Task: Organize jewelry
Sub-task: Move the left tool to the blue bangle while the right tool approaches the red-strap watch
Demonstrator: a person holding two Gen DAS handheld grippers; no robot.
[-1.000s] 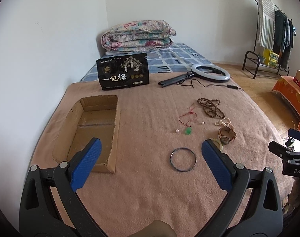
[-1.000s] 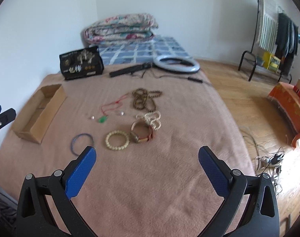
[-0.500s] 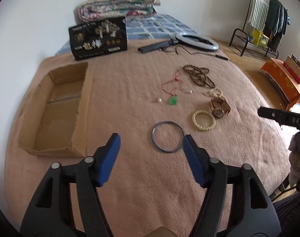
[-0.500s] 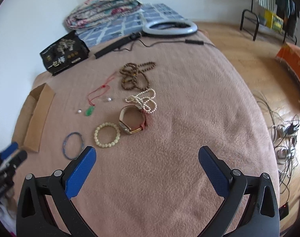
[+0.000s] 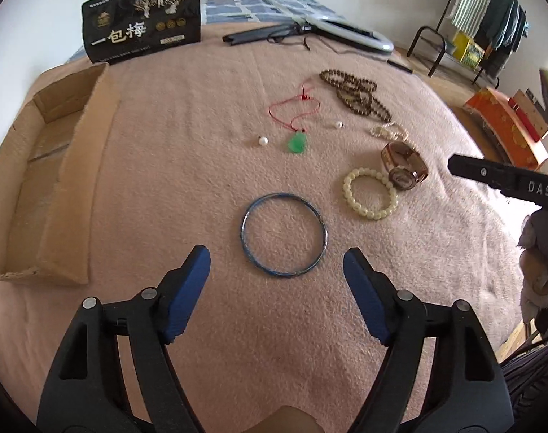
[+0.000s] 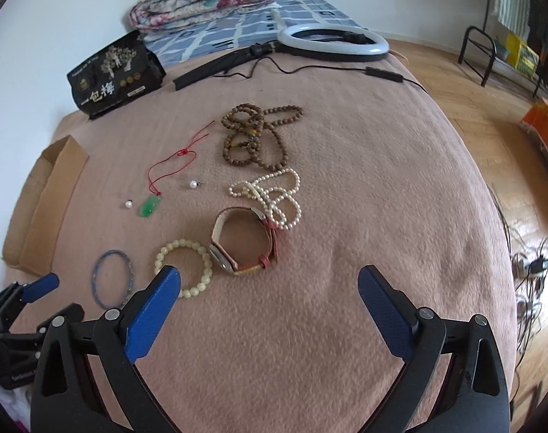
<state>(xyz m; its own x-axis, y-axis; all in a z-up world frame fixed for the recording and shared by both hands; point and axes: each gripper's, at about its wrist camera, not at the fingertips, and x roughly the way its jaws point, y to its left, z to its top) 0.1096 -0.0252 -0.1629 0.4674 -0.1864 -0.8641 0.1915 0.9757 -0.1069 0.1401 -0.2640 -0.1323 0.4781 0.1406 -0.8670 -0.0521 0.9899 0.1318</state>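
With nothing between its opening jaws, the left gripper (image 5: 276, 267) hangs just below the blue bangle (image 5: 284, 234) at centre frame, apparently to grab it for the cardboard box (image 5: 43, 180) at left, while the right gripper (image 6: 269, 288) waits wide open and empty.

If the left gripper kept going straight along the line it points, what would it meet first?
Most likely the thin blue bangle, which lies flat on the pink blanket just ahead of the left gripper. The jaws are opening with nothing between them. Depth is unclear; it might touch blanket first.
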